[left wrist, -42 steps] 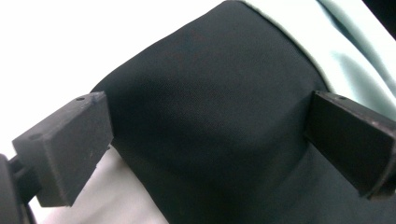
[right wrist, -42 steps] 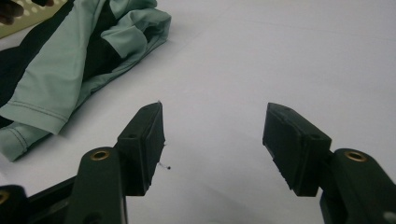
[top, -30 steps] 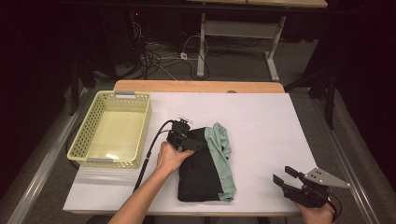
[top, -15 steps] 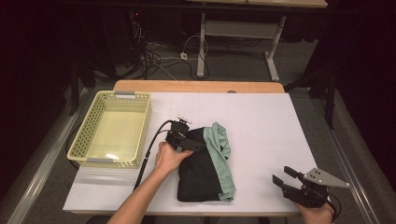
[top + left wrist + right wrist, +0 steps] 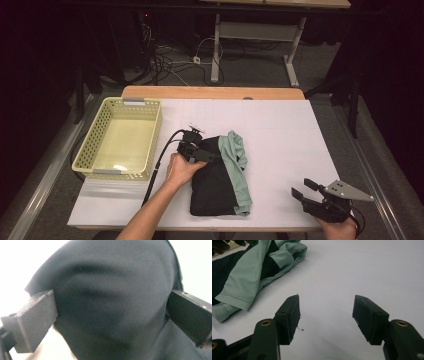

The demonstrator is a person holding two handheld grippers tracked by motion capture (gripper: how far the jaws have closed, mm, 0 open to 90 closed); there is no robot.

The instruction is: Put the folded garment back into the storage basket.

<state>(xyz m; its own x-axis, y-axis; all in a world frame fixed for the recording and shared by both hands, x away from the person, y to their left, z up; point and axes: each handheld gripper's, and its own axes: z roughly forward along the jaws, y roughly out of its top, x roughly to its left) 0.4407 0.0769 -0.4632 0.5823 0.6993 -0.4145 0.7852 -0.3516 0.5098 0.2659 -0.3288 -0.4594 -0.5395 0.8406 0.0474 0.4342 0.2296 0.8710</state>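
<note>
Garment (image 5: 220, 180) folded black and pale green lay near the middle of the white table (image 5: 280, 130), its green edge turned toward the right. The left gripper (image 5: 197, 150) rested on the top left corner of the bundle, and in the left gripper view its jaws stood spread on either side of a rise of black cloth; whether the pads were pressing the fabric could not be told. The right gripper (image 5: 305, 192) waited well apart at the front right corner of the table, jaws spread with nothing between them, the bare white top beneath.

To carry the step off cleanly, the left jaws would likely need to bite through every layer of the fold, not just the top one, so the bundle lifts as one piece. The free gripper could take the far green edge to keep it from sagging open.

A yellow basket (image 5: 87, 150) stood empty at the left of the table, just beside the garment's side, probably the destination. Beyond the table's wooden far edge, the room was dark, with loose cables (image 5: 165, 60) on the floor and the grey legs of another desk (image 5: 250, 30).
</note>
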